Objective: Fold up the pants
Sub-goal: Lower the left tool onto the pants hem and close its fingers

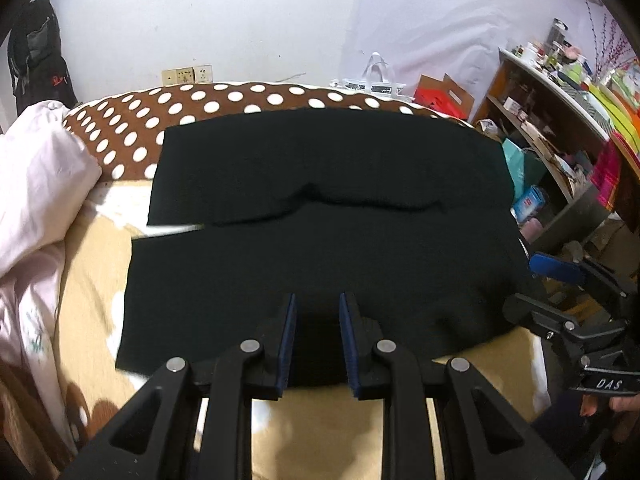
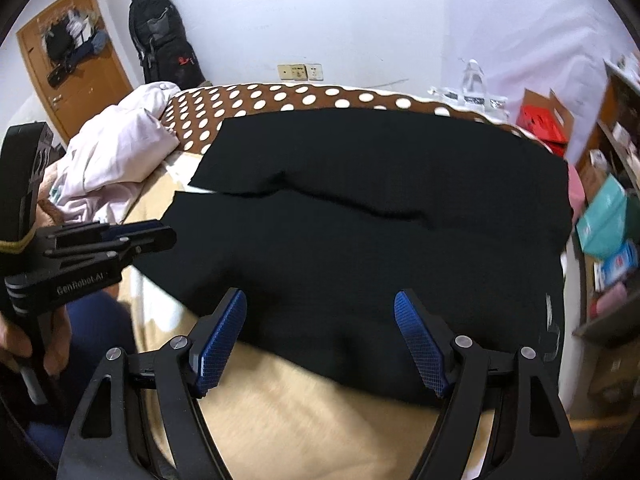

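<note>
Black pants (image 1: pixel 320 208) lie flat across the bed, both legs side by side with a narrow gap between them; they also show in the right wrist view (image 2: pixel 360 220). My left gripper (image 1: pixel 318 312) hovers over the near edge of the near leg, its blue-padded jaws a small gap apart with black cloth showing between them; I cannot tell whether they pinch it. My right gripper (image 2: pixel 320 312) is wide open and empty above the near edge of the pants. It also shows at the right of the left wrist view (image 1: pixel 560 276), and the left gripper shows at the left of the right wrist view (image 2: pixel 132 236).
The bed has a tan blanket (image 1: pixel 92 280) and a brown polka-dot cover (image 1: pixel 168 112) at the far side. A pink quilt (image 1: pixel 36 192) is heaped on the left. Cluttered shelves (image 1: pixel 560 128) stand on the right. A backpack (image 2: pixel 164 40) leans on the wall.
</note>
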